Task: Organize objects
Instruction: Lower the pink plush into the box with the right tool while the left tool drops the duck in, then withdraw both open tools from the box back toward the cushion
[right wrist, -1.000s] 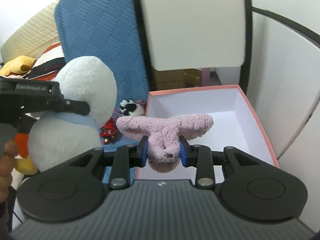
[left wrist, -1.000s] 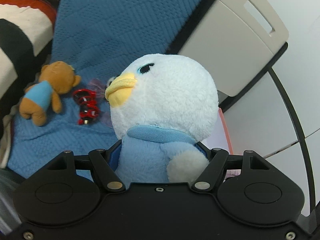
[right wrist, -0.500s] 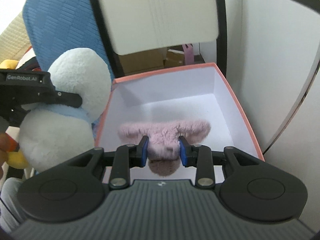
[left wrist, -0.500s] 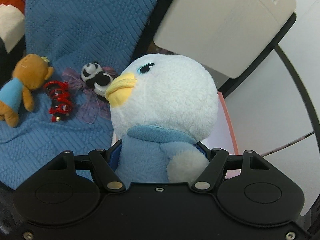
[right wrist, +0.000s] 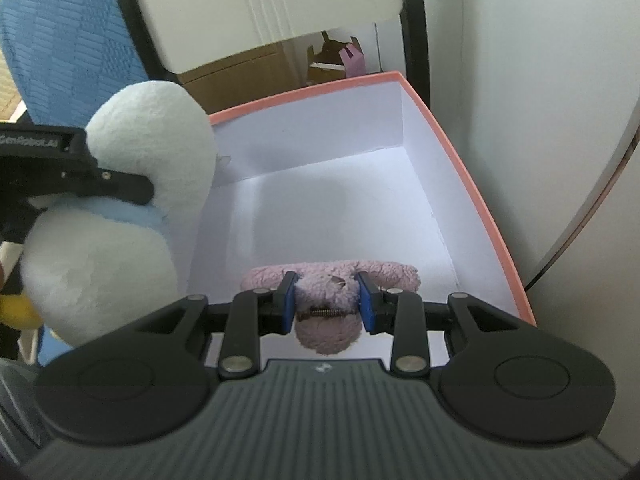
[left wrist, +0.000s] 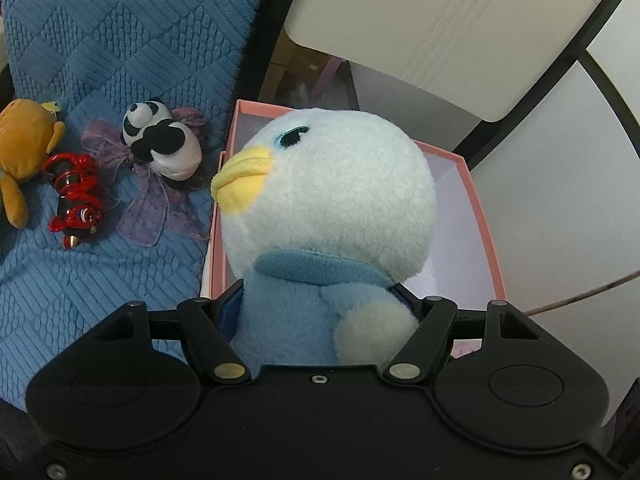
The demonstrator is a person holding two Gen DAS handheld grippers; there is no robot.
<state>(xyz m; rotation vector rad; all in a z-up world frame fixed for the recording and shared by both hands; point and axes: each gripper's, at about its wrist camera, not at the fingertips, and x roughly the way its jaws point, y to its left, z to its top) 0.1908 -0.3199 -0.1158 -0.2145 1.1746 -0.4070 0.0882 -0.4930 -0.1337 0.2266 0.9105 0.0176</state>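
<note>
A pale blue penguin plush point(left wrist: 328, 208) with a yellow beak fills the left wrist view, and my left gripper point(left wrist: 320, 312) is shut on its body. Behind it stands a pink box point(left wrist: 486, 216) with a white inside. In the right wrist view my right gripper point(right wrist: 327, 300) is shut on a fuzzy pink plush point(right wrist: 328, 292), held low inside the pink box point(right wrist: 472, 184). The penguin plush point(right wrist: 120, 216) hangs at the box's left wall, with the left gripper point(right wrist: 76, 172) clamped around it.
On the blue quilted cover point(left wrist: 120, 60) left of the box lie a panda plush point(left wrist: 162, 140), a red toy point(left wrist: 76, 196), a purple ribbon bow point(left wrist: 148, 208) and an orange bear point(left wrist: 22, 148). A beige chair back point(left wrist: 440, 28) rises behind. A white wall point(right wrist: 540, 100) stands right.
Both grippers have sunk toward the pink box with their plush toys. The pink plush now sits down inside the box, and the penguin has come over its left edge.
</note>
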